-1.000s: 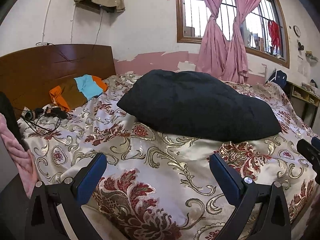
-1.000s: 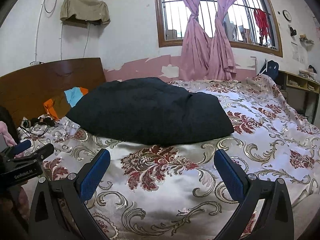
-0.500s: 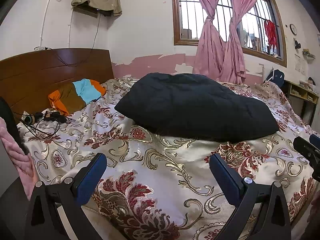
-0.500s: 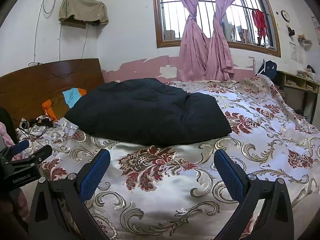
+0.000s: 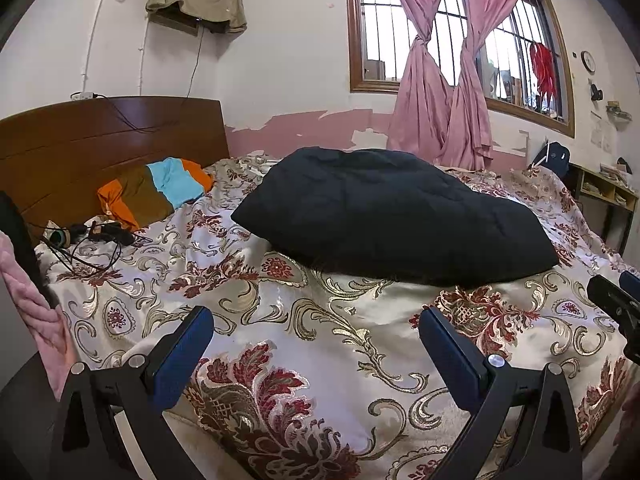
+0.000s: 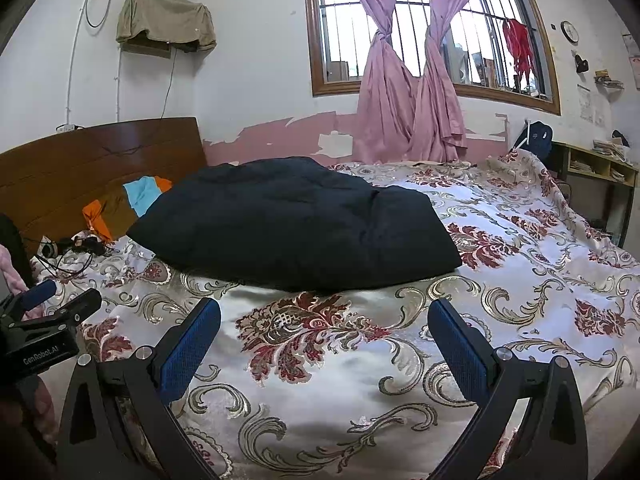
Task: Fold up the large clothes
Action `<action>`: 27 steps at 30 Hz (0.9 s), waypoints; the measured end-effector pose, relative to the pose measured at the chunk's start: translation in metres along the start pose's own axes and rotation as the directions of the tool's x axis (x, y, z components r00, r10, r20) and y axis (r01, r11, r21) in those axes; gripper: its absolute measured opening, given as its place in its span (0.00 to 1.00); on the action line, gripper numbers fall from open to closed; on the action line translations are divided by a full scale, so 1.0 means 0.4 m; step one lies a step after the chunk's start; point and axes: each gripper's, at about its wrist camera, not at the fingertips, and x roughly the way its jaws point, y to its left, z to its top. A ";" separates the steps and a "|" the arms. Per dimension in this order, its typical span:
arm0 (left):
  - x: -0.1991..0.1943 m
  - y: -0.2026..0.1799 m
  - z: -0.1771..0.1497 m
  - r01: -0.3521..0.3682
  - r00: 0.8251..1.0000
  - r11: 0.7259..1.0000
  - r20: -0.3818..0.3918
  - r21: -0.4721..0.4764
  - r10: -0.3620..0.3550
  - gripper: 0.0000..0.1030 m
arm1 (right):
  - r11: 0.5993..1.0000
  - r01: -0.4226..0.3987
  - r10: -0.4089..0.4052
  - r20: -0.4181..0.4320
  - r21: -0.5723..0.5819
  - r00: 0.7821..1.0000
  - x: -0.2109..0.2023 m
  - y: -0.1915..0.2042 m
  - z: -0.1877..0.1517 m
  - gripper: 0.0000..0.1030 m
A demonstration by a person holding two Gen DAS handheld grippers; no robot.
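A large black padded garment lies in a puffy folded heap on the floral bedspread, mid-bed; it also shows in the right wrist view. My left gripper is open and empty, above the near edge of the bed, short of the garment. My right gripper is open and empty, likewise just short of the garment's near edge. Each gripper shows at the side of the other's view: the right one and the left one.
A wooden headboard stands at the left. An orange, brown and blue cloth and headphones with cables lie near it. Pink curtains hang at the window. A shelf stands at the far right.
Both grippers have lifted and tilted slightly, so the bed and garment sit a little lower in view. Both stay open and empty.
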 end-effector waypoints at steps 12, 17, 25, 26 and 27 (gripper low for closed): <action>-0.003 -0.004 0.002 0.000 1.000 1.000 0.000 -0.001 0.000 1.00 | 1.000 0.001 -0.001 -0.005 -0.001 1.000 0.000 0.003 -0.002 0.99; -0.007 -0.006 0.002 0.000 1.000 1.000 -0.002 -0.002 0.000 1.00 | 1.000 0.004 -0.004 -0.005 0.001 1.000 0.000 0.005 -0.004 0.99; -0.007 -0.008 0.002 -0.001 1.000 1.000 -0.002 -0.001 0.001 1.00 | 1.000 0.004 -0.004 -0.005 0.000 1.000 0.001 0.005 -0.002 0.99; -0.007 -0.009 0.002 -0.001 1.000 1.000 -0.002 -0.001 0.001 1.00 | 1.000 0.003 -0.003 -0.004 0.000 1.000 0.000 0.005 -0.003 0.99; -0.007 -0.009 0.003 -0.001 1.000 1.000 -0.002 -0.001 0.001 1.00 | 1.000 0.003 -0.003 -0.005 0.001 1.000 0.001 0.005 -0.002 0.99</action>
